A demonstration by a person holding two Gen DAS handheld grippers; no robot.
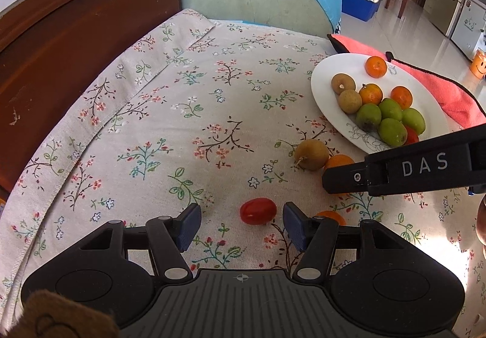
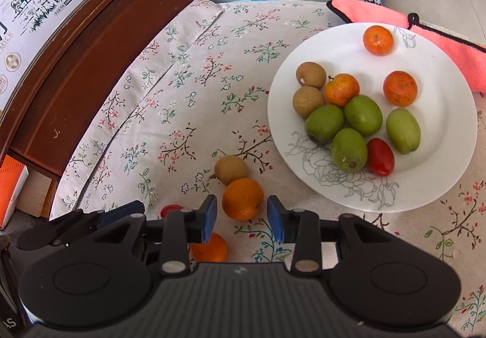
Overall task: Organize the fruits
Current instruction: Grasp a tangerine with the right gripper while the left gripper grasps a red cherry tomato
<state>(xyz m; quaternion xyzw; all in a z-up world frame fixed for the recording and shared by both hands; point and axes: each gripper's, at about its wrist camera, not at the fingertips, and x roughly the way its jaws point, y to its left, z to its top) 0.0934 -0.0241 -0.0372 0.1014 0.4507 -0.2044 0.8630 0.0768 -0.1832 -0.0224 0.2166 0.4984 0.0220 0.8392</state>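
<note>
left gripper (image 1: 242, 224): released, pads flanking red tomato (image 1: 258, 211) on cloth | right gripper (image 2: 242, 218): released, straddling loose orange (image 2: 242, 199), clear of it | plate (image 2: 437, 174): holding fruit

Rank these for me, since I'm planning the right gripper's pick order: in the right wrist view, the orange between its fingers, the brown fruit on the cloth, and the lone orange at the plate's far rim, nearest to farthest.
From the right gripper:
1. Orange, just ahead, between the fingertips.
2. Brown fruit, directly behind that orange, on the tablecloth.
3. Lone orange, far right, near the plate's far rim.
</note>
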